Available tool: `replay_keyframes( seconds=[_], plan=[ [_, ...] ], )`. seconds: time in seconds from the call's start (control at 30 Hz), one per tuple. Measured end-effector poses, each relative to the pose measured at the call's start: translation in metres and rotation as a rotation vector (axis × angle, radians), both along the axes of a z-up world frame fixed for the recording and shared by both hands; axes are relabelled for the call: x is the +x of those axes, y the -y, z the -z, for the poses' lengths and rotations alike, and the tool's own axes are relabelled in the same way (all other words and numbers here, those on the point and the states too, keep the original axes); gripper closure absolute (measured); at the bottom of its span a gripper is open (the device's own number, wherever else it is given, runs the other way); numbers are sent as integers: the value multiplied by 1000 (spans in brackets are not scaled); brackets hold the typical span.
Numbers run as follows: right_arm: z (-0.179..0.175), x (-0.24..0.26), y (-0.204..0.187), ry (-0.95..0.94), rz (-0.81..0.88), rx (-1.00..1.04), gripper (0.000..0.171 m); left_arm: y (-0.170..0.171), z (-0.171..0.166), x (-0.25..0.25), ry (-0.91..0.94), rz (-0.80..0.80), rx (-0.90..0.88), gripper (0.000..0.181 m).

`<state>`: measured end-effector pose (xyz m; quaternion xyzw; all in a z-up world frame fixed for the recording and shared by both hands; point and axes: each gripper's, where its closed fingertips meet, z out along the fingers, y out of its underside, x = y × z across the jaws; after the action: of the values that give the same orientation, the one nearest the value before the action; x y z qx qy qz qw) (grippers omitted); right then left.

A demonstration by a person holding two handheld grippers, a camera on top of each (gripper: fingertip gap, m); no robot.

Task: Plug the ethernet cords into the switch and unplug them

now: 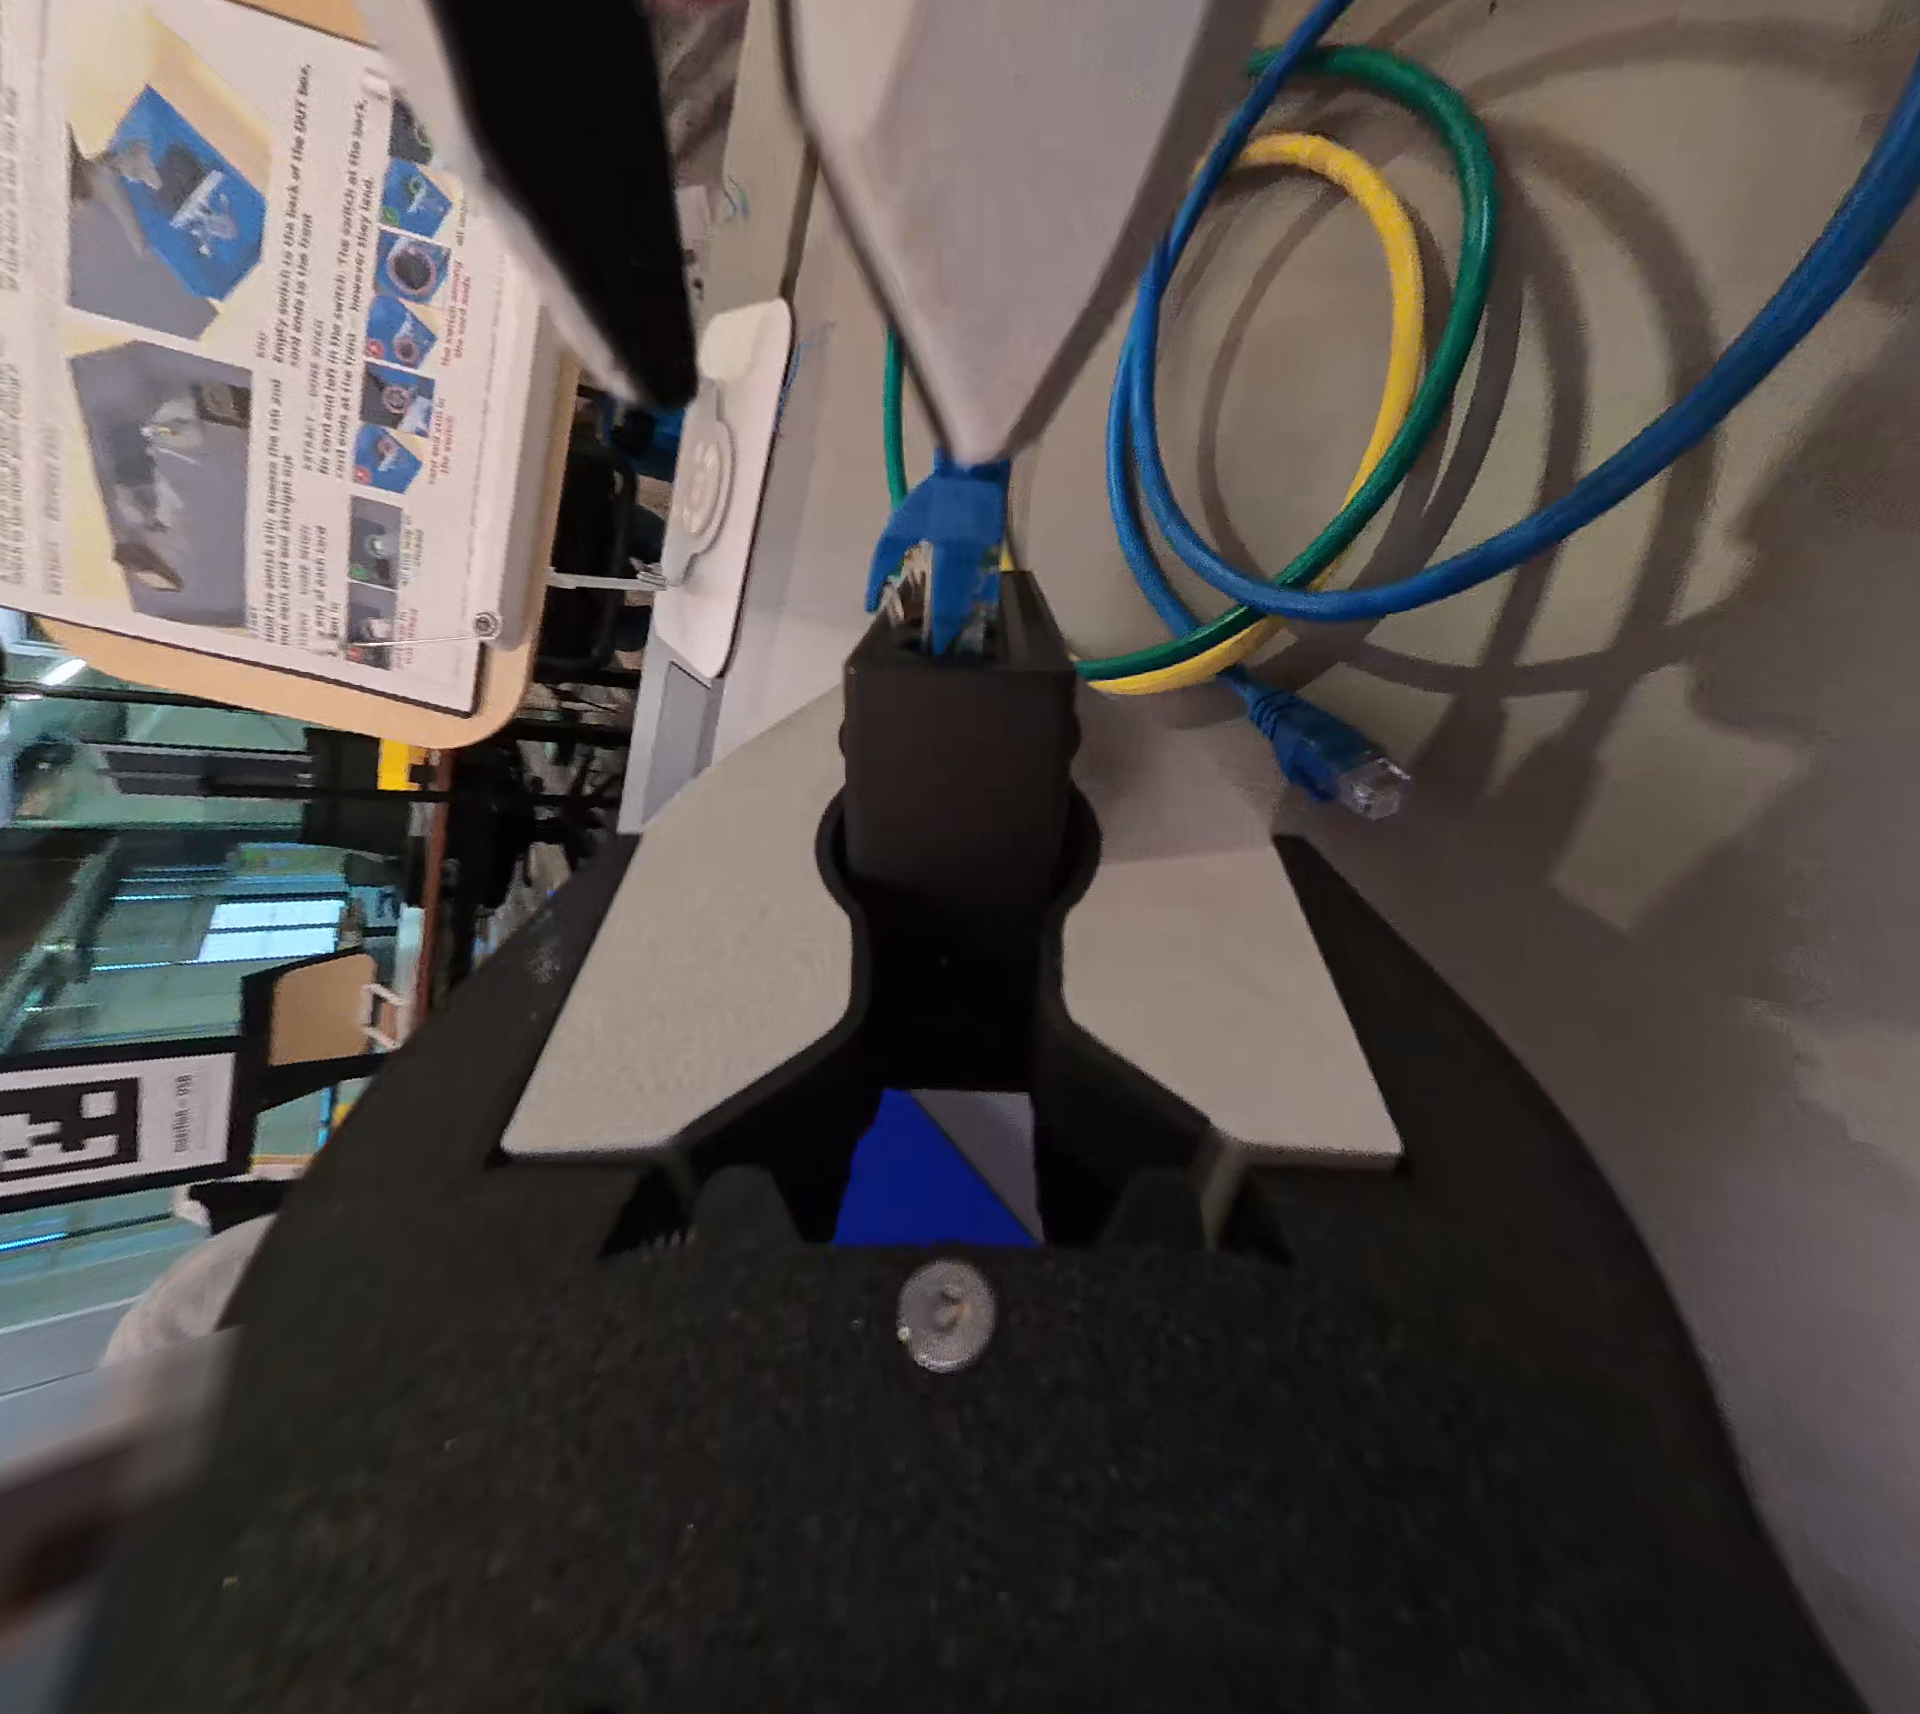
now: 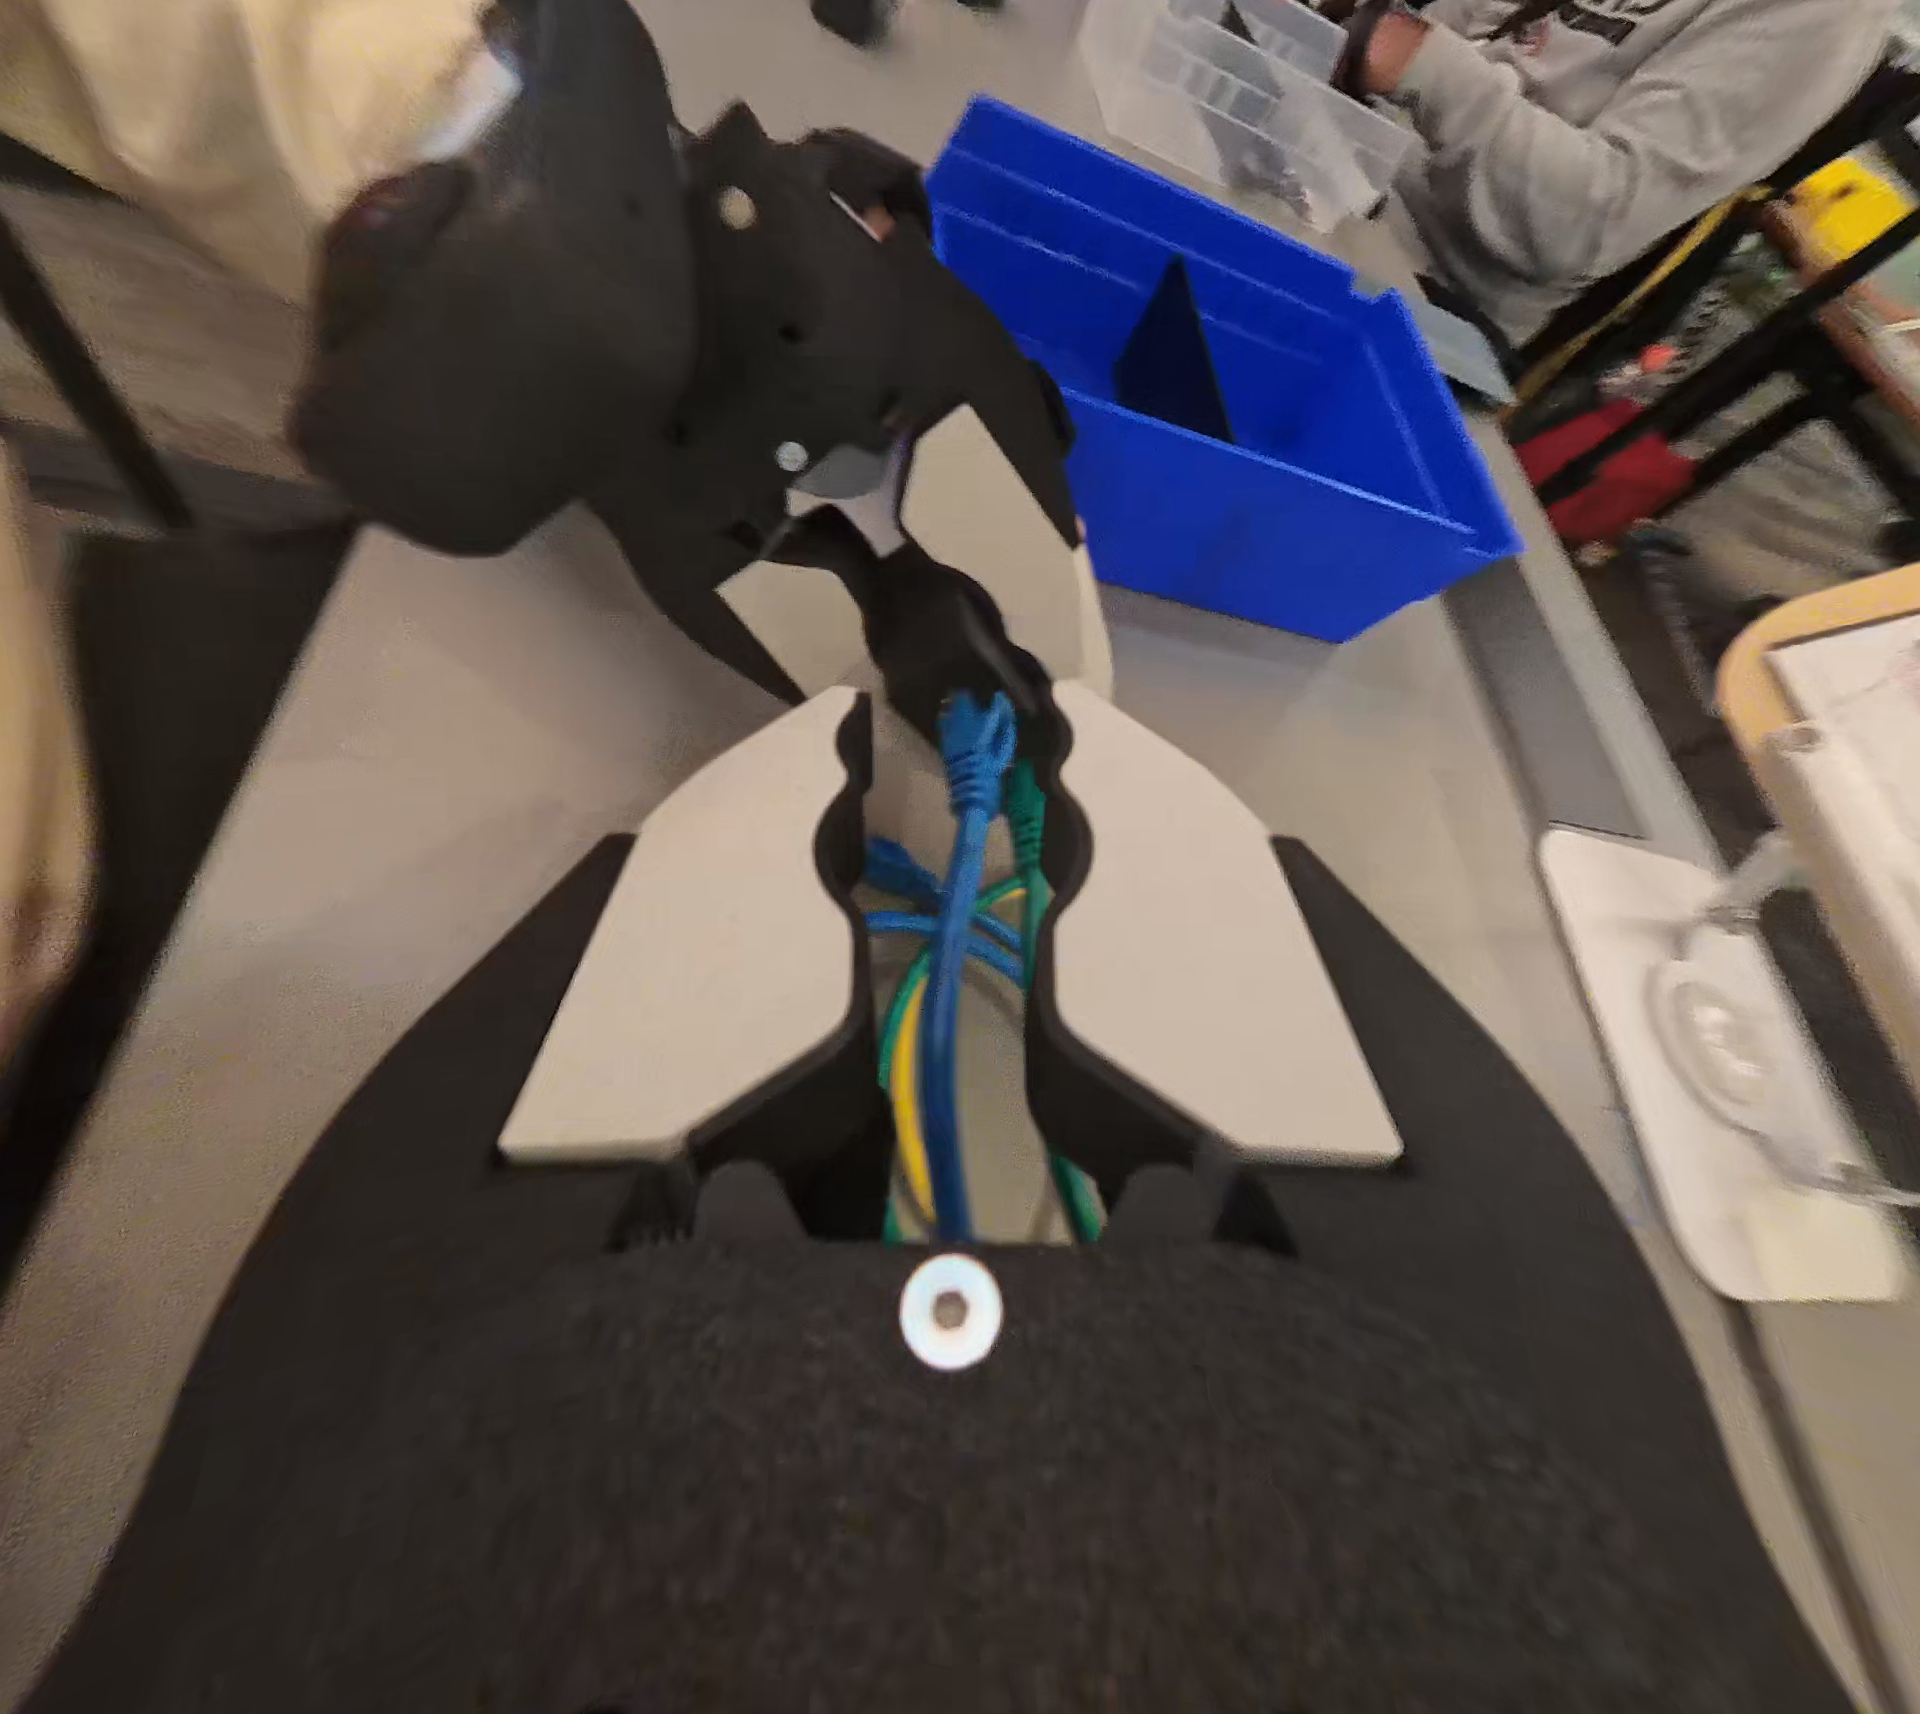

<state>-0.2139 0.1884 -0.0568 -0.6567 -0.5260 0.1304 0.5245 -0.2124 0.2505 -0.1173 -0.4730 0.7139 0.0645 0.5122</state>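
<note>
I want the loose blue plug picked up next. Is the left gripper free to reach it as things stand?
Probably not yet. The left gripper is shut on the black switch, so it would have to let go first. The loose blue plug itself lies uncovered on the table.

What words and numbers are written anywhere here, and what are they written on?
Instruction sheet on the clipboard: printed lines beside photos; I don't copy out writing.
Black-and-white marker card: small print beside the pattern; not copied either.
Grey sweatshirt: dark print, too blurred to read.
Switch: no writing shows.
</note>
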Motion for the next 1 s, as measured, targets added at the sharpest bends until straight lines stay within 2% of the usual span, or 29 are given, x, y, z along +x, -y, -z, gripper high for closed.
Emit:
replay_keyframes(
  seconds=[0.03,0.23,0.5,0.67,1.0],
  plan=[
    [3,-2,-4,30,10,31,143,0,1,0,-5,0,15,151],
    [35,-6,-10,170,-4,13,147,0,8,-1,-22,8,43,151],
    [42,-10,-11,162,-21,-4,145,-3,13,-3,-14,-24,44,151],
    [41,-9,-10,129,8,-34,149,-3,8,-2,3,-48,66,150],
    [46,-6,-8,106,66,-98,146,-5,8,2,6,-81,92,150]
  ],
)
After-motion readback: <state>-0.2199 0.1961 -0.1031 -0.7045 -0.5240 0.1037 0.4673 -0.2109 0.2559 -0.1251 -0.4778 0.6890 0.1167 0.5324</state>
